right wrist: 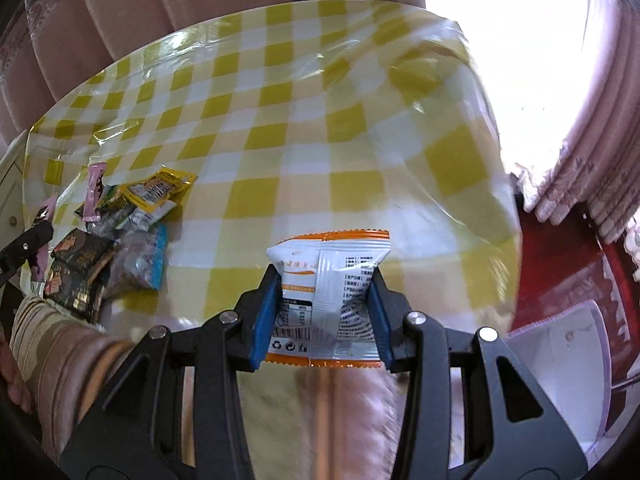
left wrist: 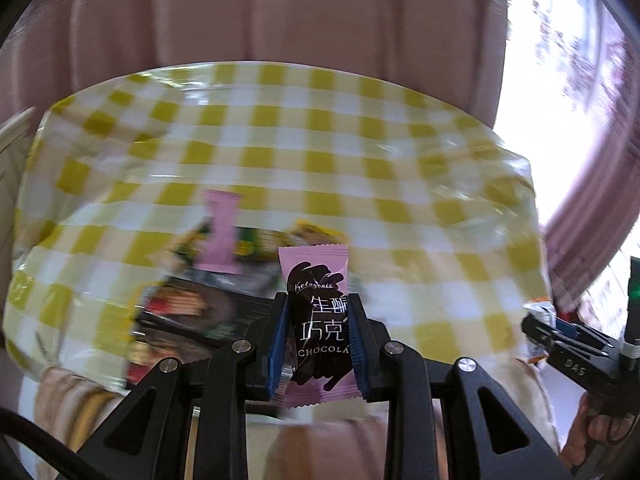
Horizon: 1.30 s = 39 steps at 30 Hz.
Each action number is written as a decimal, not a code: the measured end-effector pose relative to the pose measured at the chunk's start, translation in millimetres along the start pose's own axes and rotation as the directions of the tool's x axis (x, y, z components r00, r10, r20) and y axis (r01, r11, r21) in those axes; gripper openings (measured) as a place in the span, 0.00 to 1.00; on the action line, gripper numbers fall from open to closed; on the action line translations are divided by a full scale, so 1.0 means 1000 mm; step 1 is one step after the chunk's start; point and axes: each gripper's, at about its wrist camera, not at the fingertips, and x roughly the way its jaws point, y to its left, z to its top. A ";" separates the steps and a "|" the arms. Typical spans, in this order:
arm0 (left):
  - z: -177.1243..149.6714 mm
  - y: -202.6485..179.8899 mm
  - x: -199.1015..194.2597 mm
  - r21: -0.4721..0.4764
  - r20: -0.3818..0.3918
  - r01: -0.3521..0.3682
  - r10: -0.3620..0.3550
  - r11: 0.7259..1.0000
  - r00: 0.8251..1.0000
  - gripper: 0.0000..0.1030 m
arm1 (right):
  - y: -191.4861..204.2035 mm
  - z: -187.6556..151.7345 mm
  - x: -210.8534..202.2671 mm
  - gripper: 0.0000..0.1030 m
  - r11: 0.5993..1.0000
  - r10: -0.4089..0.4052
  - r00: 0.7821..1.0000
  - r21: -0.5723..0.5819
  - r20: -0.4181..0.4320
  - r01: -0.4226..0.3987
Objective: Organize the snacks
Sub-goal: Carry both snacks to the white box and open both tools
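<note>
My left gripper is shut on a pink chocolate packet with a dark brown print, held upright between the blue pads above the yellow checked tablecloth. My right gripper is shut on a white and orange snack packet, its printed back facing the camera. A pile of snacks lies at the left of the table in the right wrist view: yellow, black, blue-edged and pink packets. In the left wrist view that same pile is blurred just behind the fingers, with a second pink packet on it.
Pink curtains hang behind the table. The right gripper's body shows at the right edge of the left wrist view. A red floor area and a white sheet lie to the right of the table. A striped sleeve is at lower left.
</note>
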 end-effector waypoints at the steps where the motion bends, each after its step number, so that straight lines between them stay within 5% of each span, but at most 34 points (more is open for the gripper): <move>1: -0.002 -0.011 0.000 0.016 -0.005 0.019 -0.018 1.000 1.000 0.28 | -0.006 -0.004 -0.003 0.44 1.000 -0.006 1.000 0.009 -0.003 0.006; 13: -0.027 -0.120 -0.003 0.175 -0.094 0.215 -0.201 0.961 0.975 0.28 | -0.085 -0.048 -0.036 0.44 0.987 -0.093 0.995 0.126 -0.041 0.098; 26: -0.070 -0.229 0.005 0.305 -0.314 0.457 -0.365 0.835 0.876 0.29 | -0.150 -0.080 -0.048 0.44 0.953 -0.180 0.977 0.224 -0.118 0.202; 39: -0.087 -0.256 0.013 0.322 -0.422 0.523 -0.375 0.789 0.825 0.31 | -0.178 -0.095 -0.047 0.47 0.931 -0.190 0.969 0.283 -0.161 0.229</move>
